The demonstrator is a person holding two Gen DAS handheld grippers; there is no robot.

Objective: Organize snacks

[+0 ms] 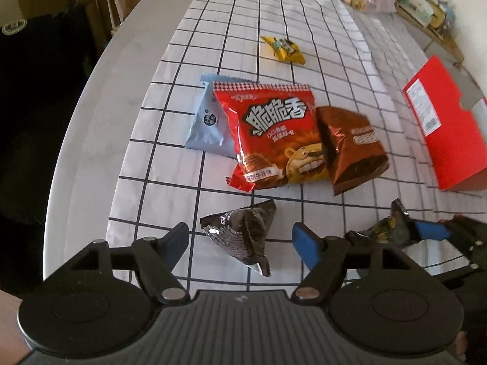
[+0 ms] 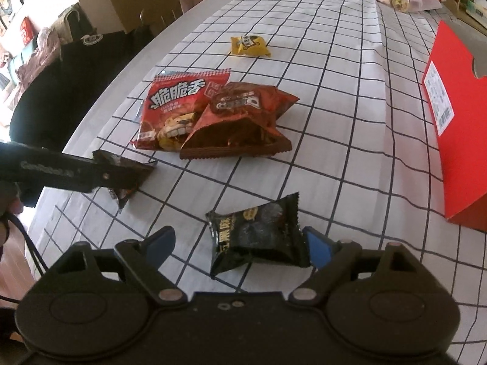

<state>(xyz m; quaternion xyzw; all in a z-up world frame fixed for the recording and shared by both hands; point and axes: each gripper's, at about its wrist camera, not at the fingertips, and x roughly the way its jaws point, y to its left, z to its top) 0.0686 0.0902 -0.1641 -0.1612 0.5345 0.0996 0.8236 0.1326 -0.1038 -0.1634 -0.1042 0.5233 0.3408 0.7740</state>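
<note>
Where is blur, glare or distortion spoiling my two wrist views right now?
Left wrist view: the red box and the far cloth are smeared by motion blur, and the table edge bows from the fisheye. Right wrist view: sharper overall; glare on the brown packet washes out its print, and the grid lines curve toward the frame edges.

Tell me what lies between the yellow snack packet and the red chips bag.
Nothing: in the right wrist view, only bare checked tablecloth separates the yellow packet from the red chips bag.
</note>
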